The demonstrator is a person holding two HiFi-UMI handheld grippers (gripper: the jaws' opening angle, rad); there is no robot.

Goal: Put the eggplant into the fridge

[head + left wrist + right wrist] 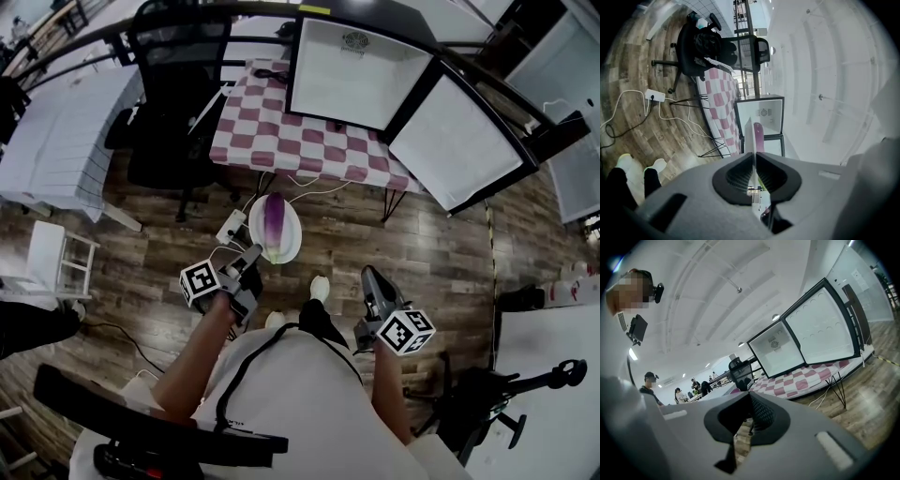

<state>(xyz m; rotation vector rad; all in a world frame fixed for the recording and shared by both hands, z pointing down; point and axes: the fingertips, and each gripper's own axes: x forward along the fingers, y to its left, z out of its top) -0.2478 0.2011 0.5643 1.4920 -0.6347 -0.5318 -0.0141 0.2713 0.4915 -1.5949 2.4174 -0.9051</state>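
A purple eggplant (275,217) lies on a white plate (289,246) that hangs over the wooden floor. My left gripper (253,251) is shut on the plate's near rim. In the left gripper view the plate (750,136) shows edge-on between the jaws of the left gripper (753,157), with the eggplant (759,136) beyond it. The small white fridge (361,70) stands open on a checkered table (272,131), its door (461,141) swung to the right. My right gripper (368,272) is shut on nothing, lower right of the plate. The right gripper view shows the fridge (780,352) ahead.
A black office chair (173,94) stands left of the checkered table. A power strip (231,225) and cables lie on the floor under the plate. A white stool (47,258) and a white table (56,131) are at the left. Several people sit far behind.
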